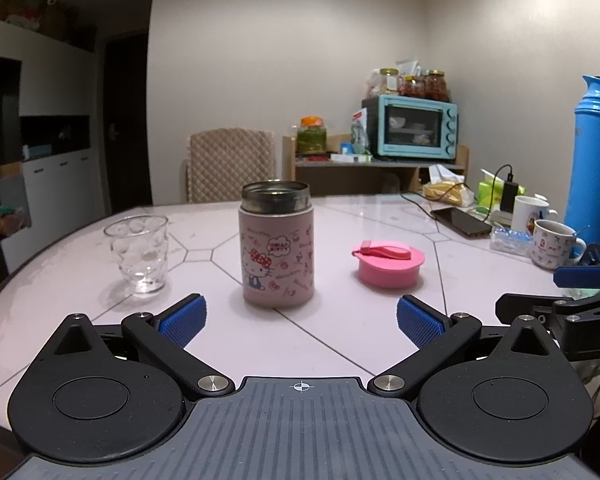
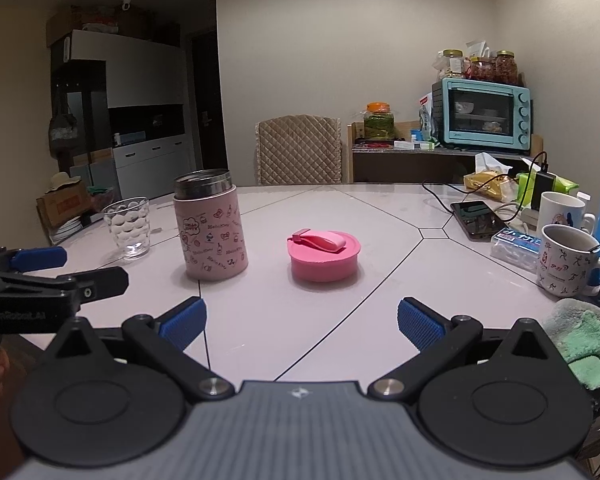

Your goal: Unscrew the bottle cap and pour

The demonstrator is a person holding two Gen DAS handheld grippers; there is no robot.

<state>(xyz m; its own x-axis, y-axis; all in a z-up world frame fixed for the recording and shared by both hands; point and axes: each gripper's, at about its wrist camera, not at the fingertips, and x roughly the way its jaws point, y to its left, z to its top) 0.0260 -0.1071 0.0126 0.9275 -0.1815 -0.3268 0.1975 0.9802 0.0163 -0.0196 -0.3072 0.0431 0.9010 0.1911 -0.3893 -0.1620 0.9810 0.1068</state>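
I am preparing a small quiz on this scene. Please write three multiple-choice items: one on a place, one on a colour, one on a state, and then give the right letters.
1. Where does the pink cap lie?
A. screwed on the bottle
B. on the table, right of the bottle
C. inside the glass

2. What colour are the gripper pads?
A. blue
B. red
C. white

3. How is the left gripper?
A. shut on the bottle
B. shut on the cap
C. open, holding nothing

Answers: 1 B, the cap sits apart from the bottle; 2 A, both views show blue pads; 3 C, its fingers stand wide apart.
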